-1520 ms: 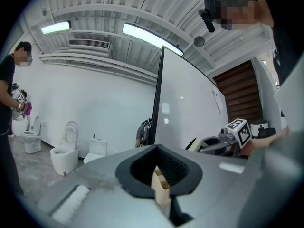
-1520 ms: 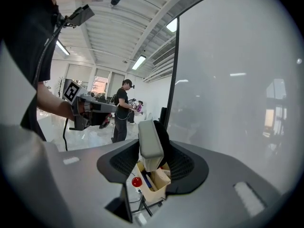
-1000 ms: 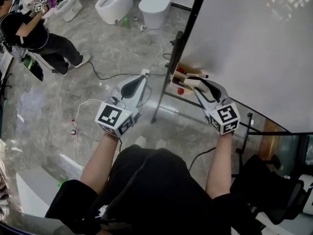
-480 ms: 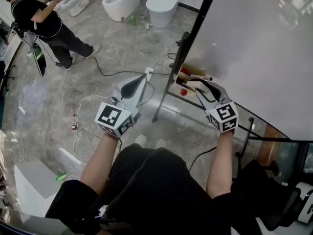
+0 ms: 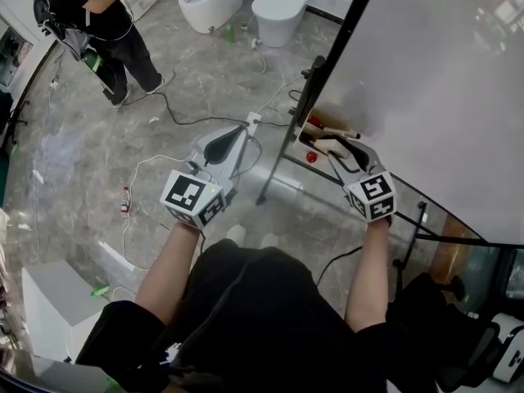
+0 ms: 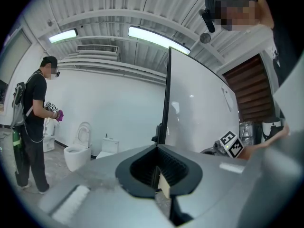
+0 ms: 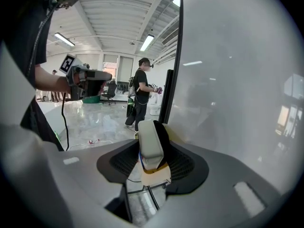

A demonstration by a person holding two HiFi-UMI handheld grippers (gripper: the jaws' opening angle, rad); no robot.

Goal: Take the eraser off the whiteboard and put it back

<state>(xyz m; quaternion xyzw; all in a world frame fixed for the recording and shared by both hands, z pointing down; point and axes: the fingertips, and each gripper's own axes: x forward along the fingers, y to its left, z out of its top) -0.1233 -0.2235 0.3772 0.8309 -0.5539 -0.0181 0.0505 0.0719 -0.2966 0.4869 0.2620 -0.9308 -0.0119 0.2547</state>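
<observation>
A: Head view. Whiteboard [image 5: 442, 80] runs off the top and right edges. Far person [image 5: 98, 15] is cut by the top edge.

B: Eraser [image 7: 151, 148]: lower end is sunk out of sight in the right gripper [image 5: 332, 143]. From the head view, only a pale sliver shows.

A: Small red thing [image 5: 311, 157] below the board is too small to name.

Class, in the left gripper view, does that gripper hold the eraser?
No, the left gripper is shut on nothing; the eraser sits in the right gripper.
</observation>
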